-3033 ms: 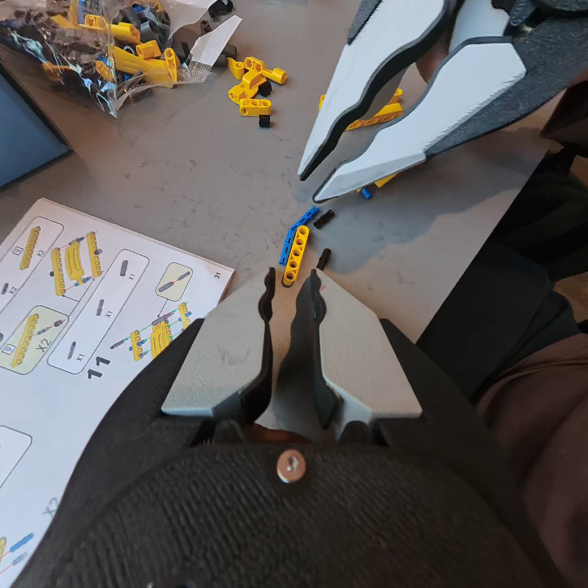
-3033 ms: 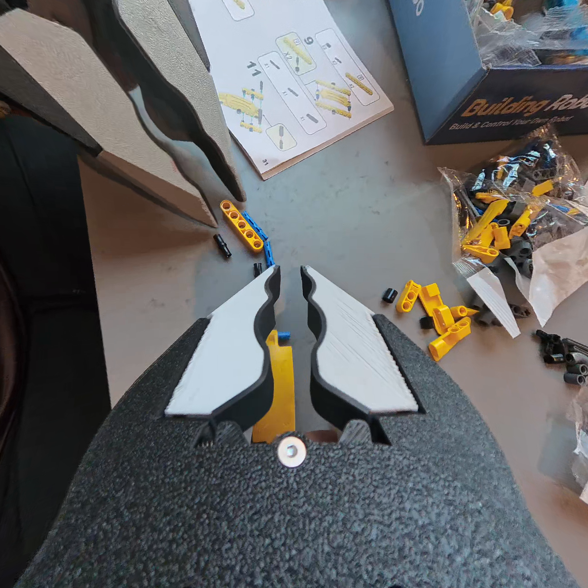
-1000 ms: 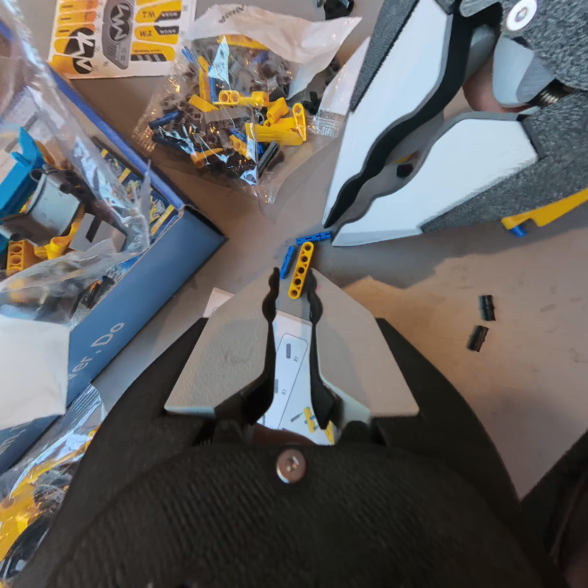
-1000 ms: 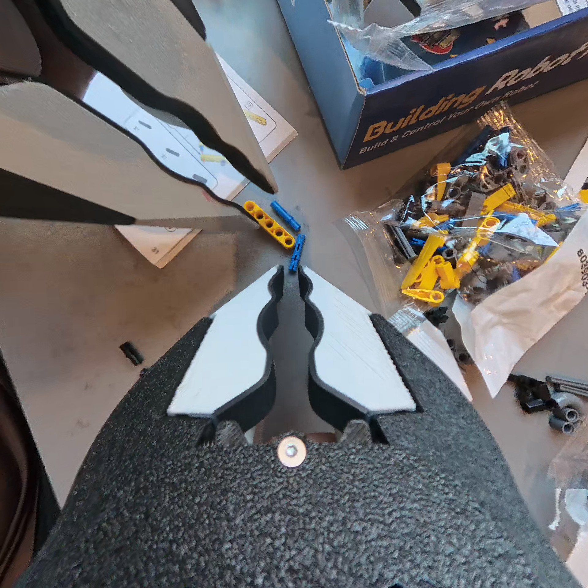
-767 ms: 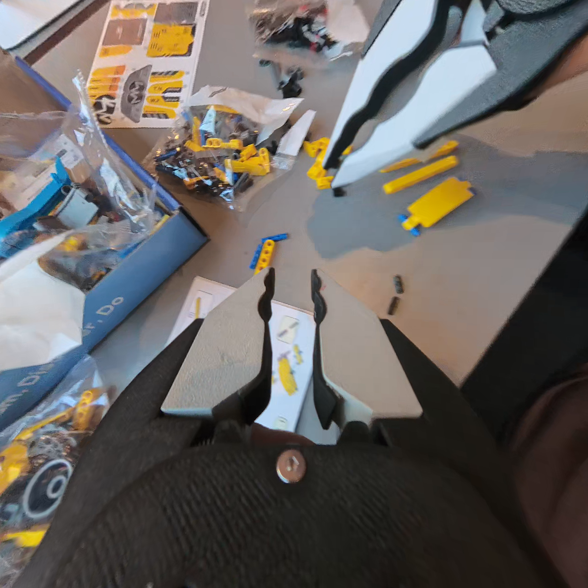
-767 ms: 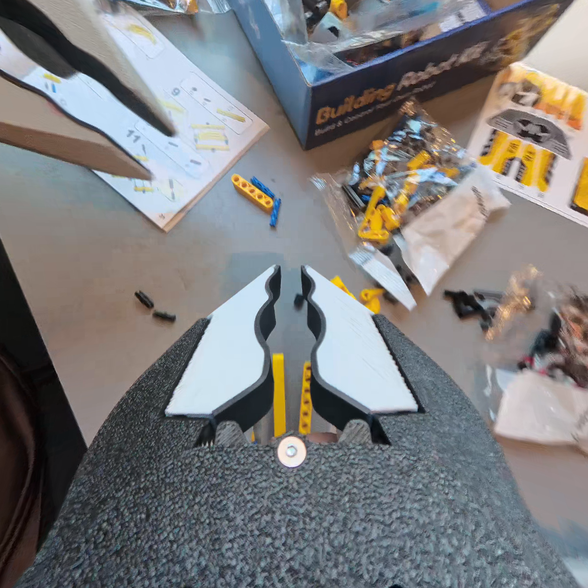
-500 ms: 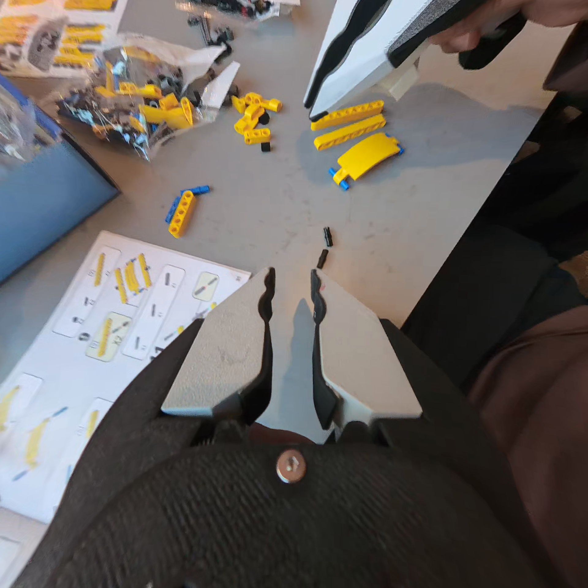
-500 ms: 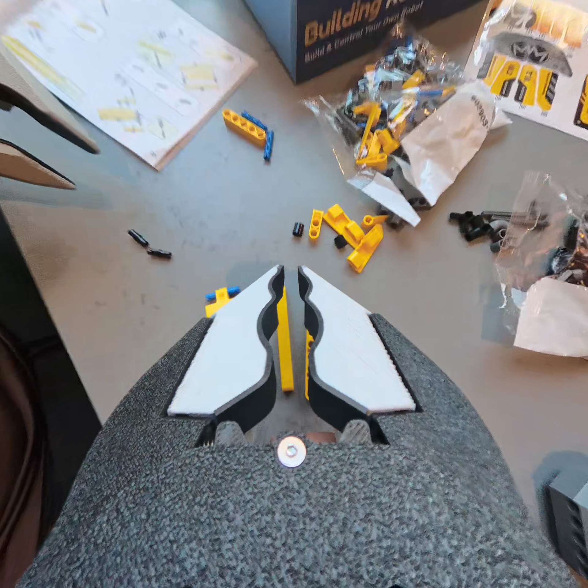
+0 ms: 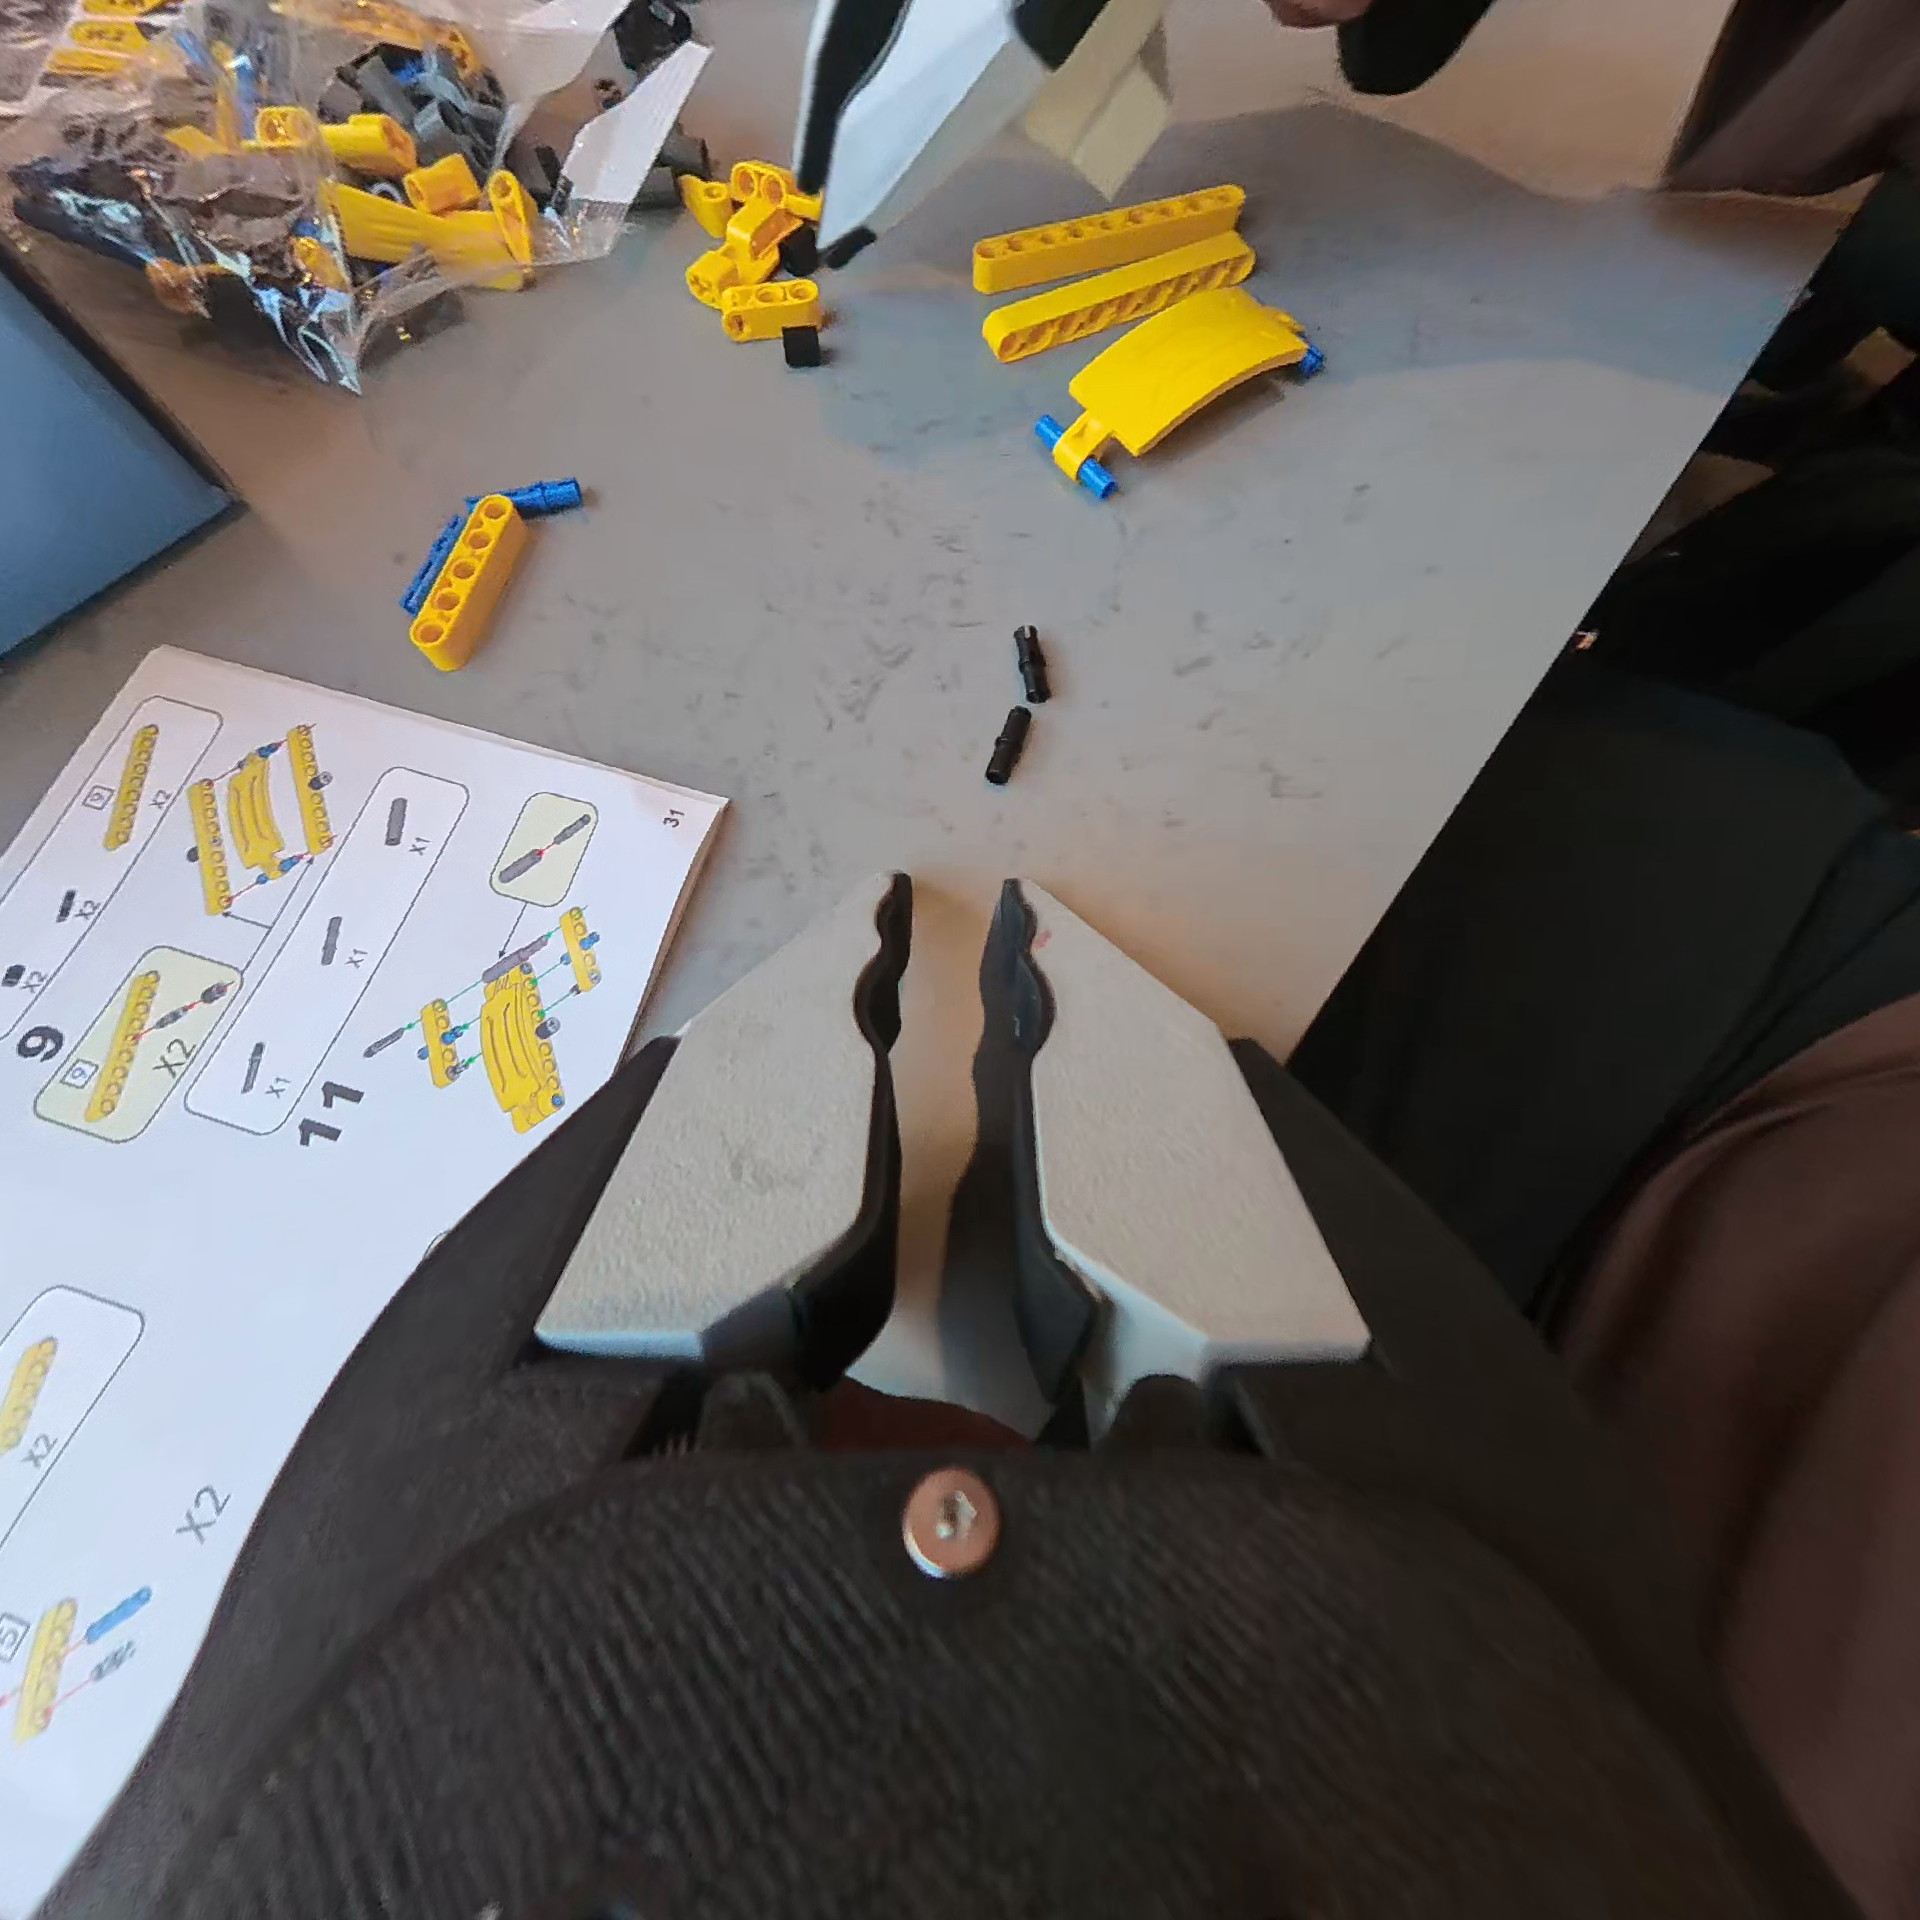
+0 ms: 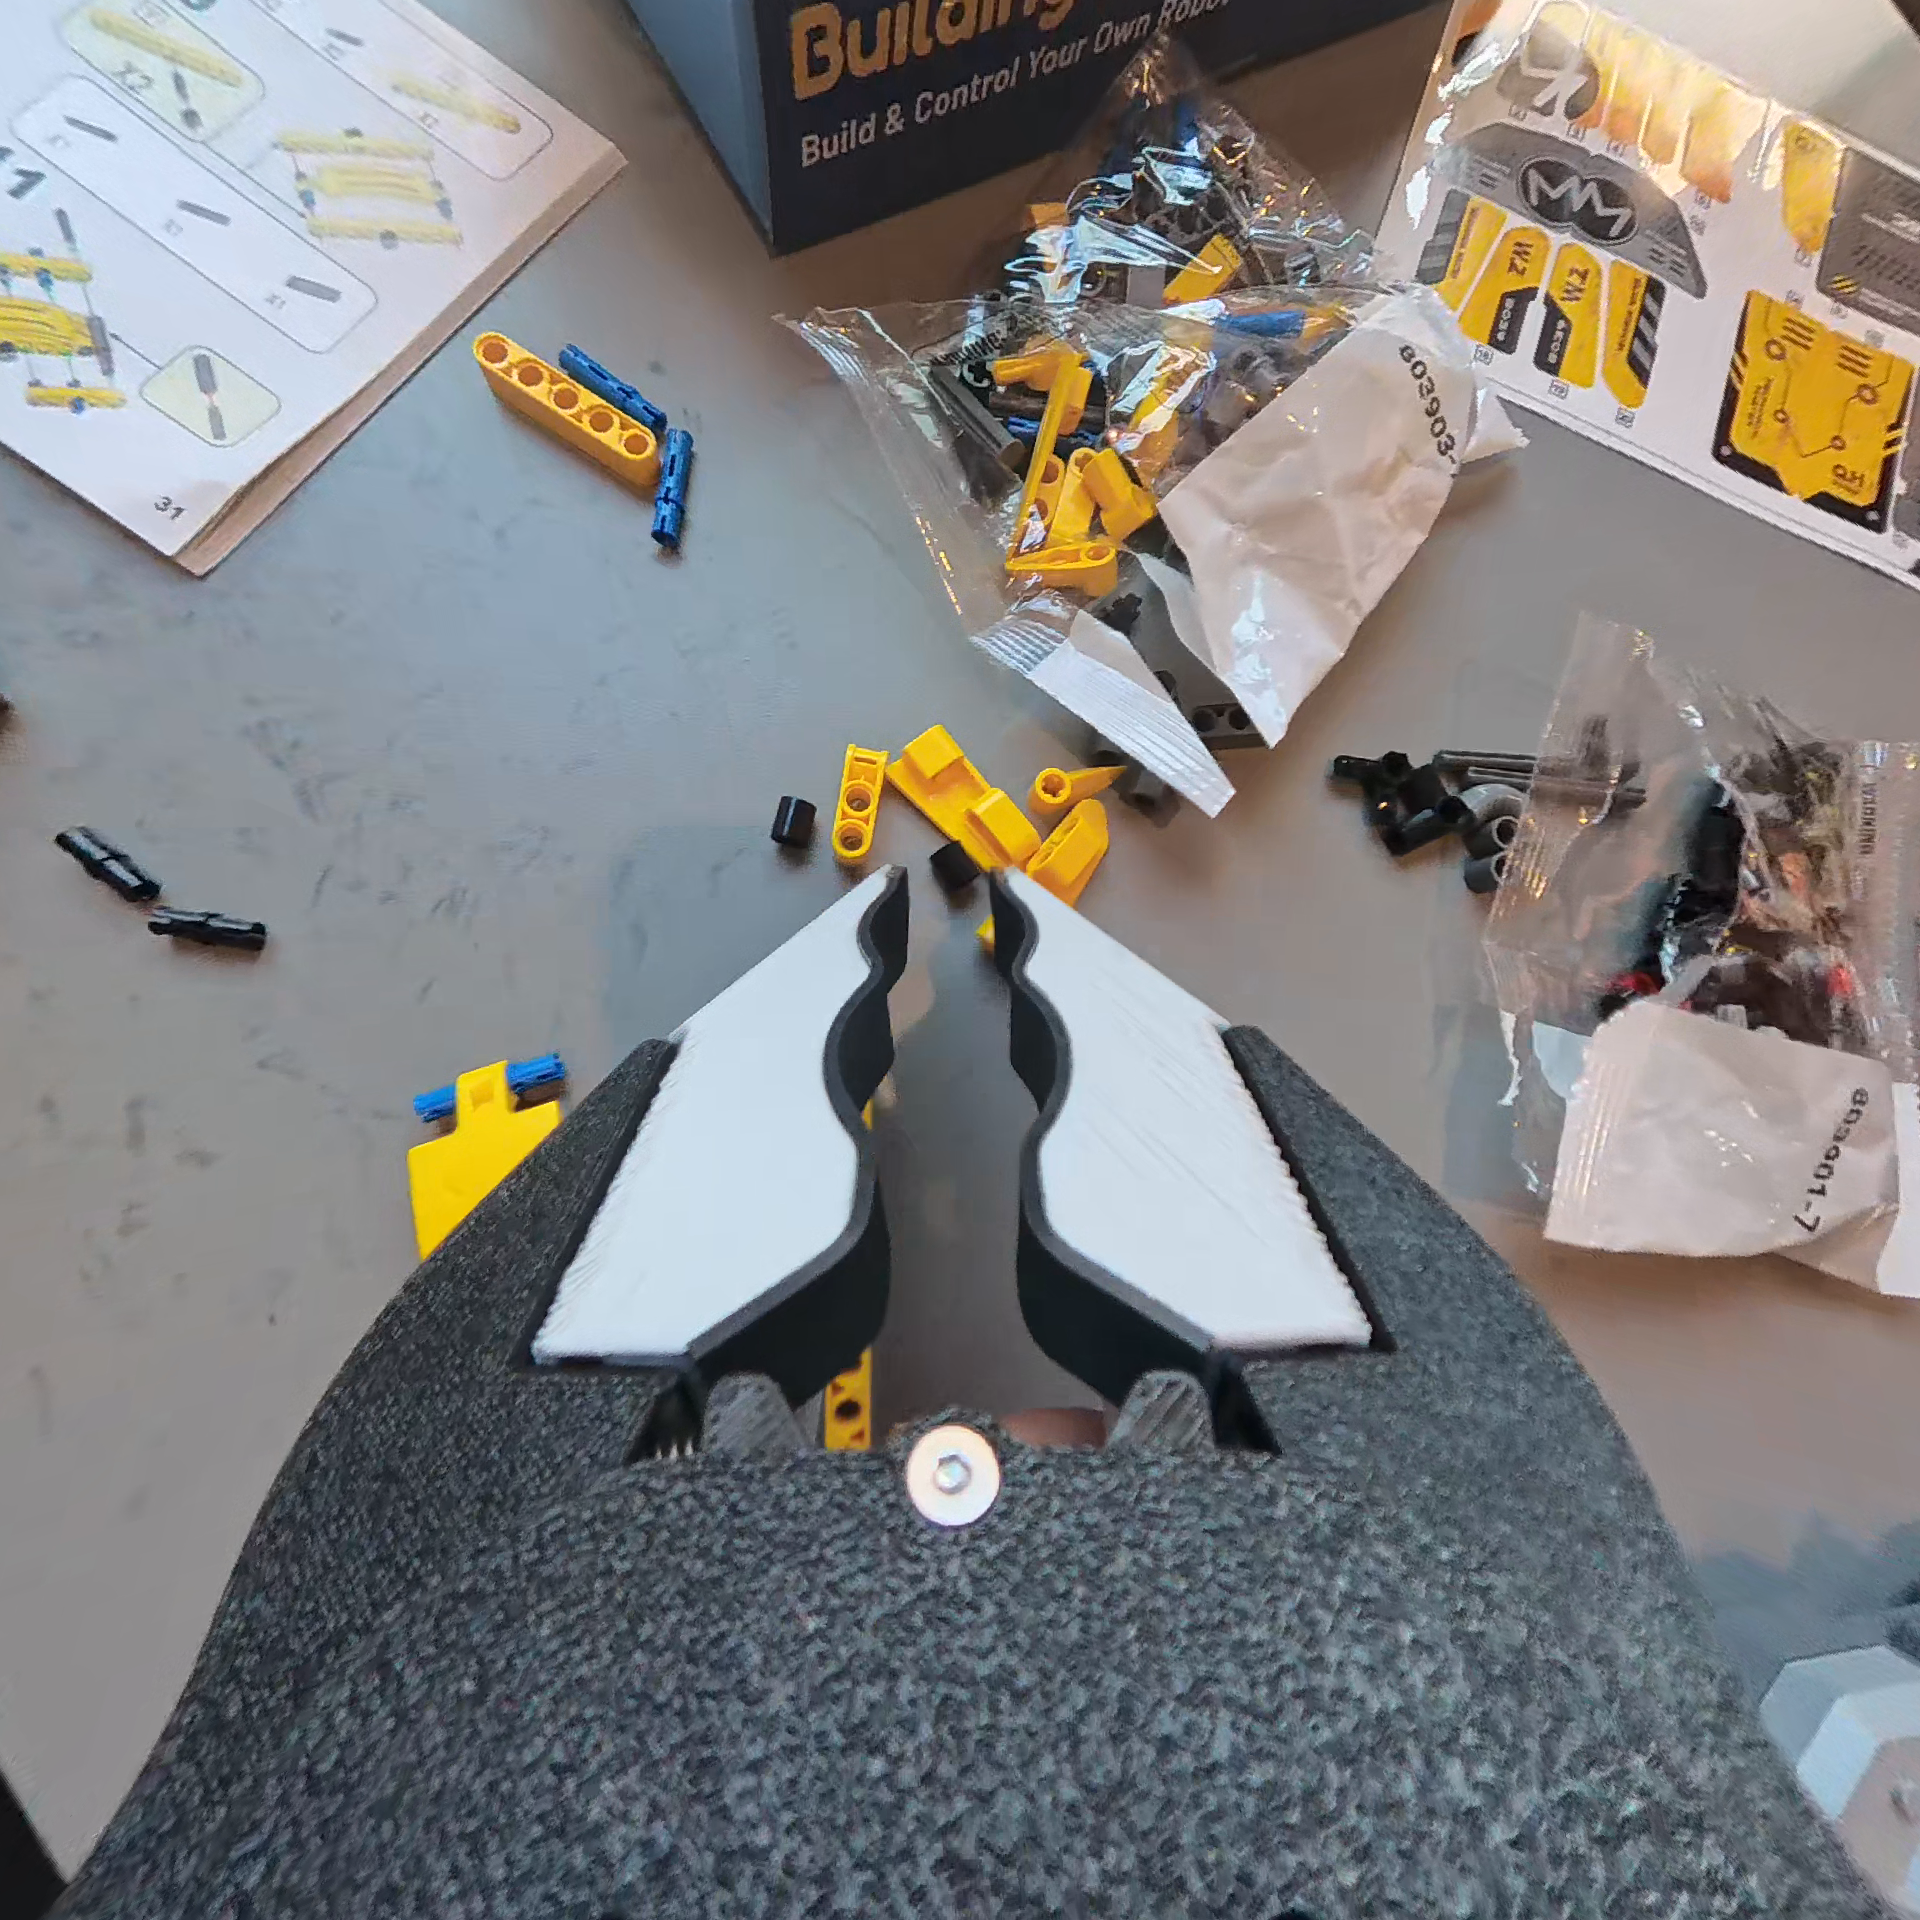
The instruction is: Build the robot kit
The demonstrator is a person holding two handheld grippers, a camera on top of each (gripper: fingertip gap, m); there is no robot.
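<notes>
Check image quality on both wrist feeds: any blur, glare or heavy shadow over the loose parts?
Left wrist view: right gripper motion-blurred at the top, its shadow falling on the table toward the curved yellow panel; black pins sharp. Right wrist view: glare on the parts bag, a shadow patch ahead of the open fingertips, edges bent by the wide lens.

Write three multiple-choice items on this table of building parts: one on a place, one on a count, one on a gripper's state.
1. Where do the two blue pins lie?
A. beside the short yellow beam
B. inside the blue box
C. on the sticker sheet

2. How many loose black pins lie ahead of the left gripper?
A. one
B. two
C. five

3. How is the right gripper?
A. shut on a bag
B. shut on a beam
C. open, holding nothing

Key: 1 A, the pins touch the beam on the grey table. 2 B, a pair shows. 3 C, table shows between its jaws.
</notes>
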